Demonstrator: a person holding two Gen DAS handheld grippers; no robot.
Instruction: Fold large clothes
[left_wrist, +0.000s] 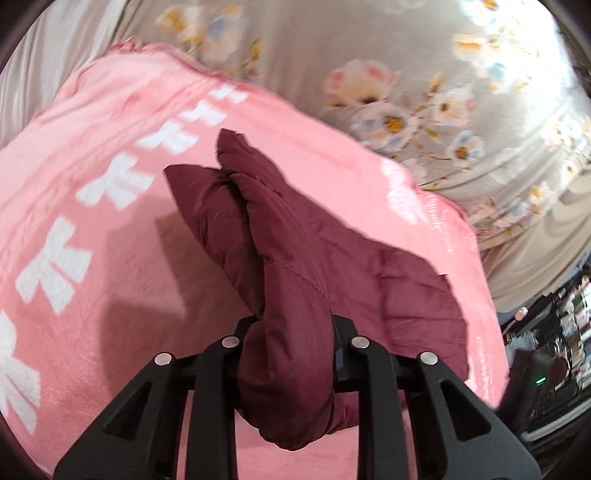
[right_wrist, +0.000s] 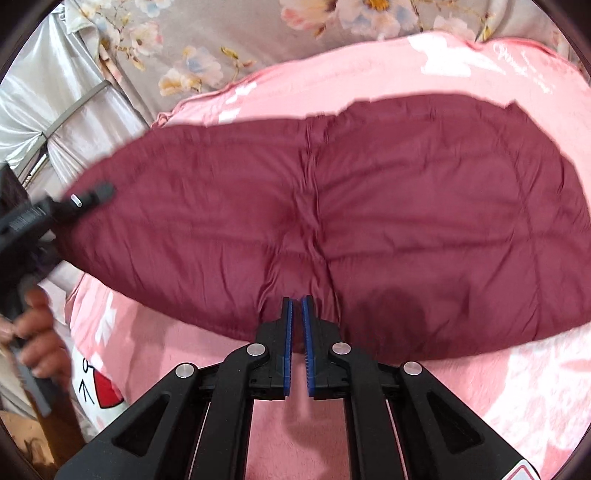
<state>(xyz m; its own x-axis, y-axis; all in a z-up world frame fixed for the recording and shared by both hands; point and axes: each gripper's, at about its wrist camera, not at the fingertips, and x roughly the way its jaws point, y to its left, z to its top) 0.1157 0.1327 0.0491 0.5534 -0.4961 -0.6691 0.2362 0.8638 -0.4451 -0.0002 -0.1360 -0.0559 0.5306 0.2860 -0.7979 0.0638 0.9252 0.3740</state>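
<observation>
Two grippers on maroon padded jacket, spread across pink blanket on flowered bed. Left gripper clamps bunched jacket end, lifted off blanket. Right gripper nearly shut, pinching jacket's near edge at centre seam. Step in hand — first fold. Next: carry lifted end across body, keep edges aligned.

A large maroon quilted puffer garment lies spread across a pink fleece blanket with white bow prints. Stitched seams cross its padded, wrinkled surface. One end is bunched into a thick roll, raised off the blanket.
</observation>
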